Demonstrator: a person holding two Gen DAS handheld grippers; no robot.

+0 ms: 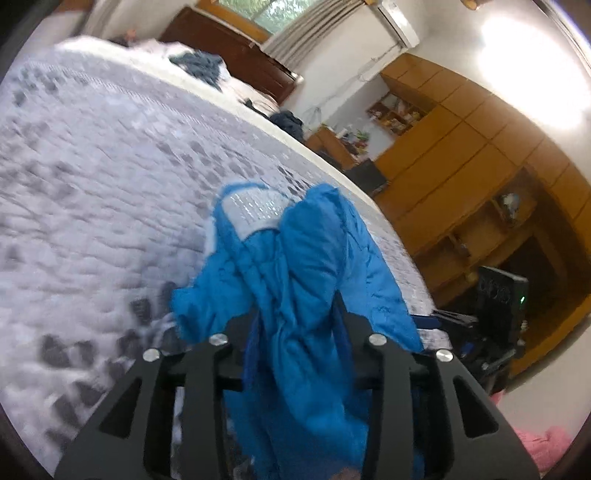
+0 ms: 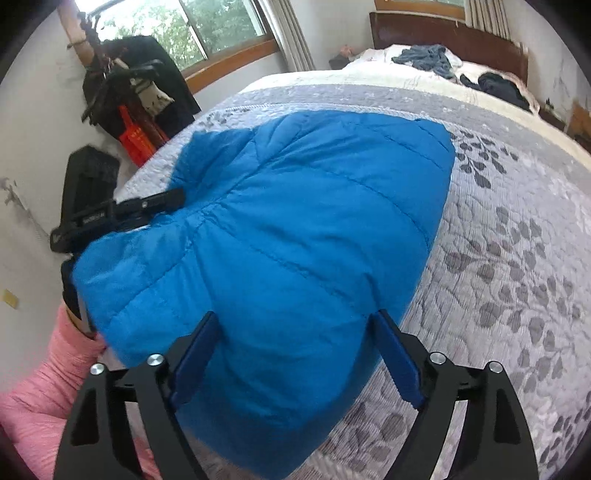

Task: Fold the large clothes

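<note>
A blue quilted puffer jacket lies spread on the grey leaf-patterned bedspread. In the right wrist view my right gripper is open, its blue-padded fingers wide apart on either side of the jacket's near edge. In the left wrist view my left gripper is shut on a bunched fold of the jacket, lifted off the bedspread, with a white inner lining patch showing. The left gripper also shows at the jacket's left edge in the right wrist view.
Dark clothes lie near the brown headboard. Wooden cabinets stand past the bed's right edge. A coat rack with hanging items and a black case are at the left. A pink sleeve is close by.
</note>
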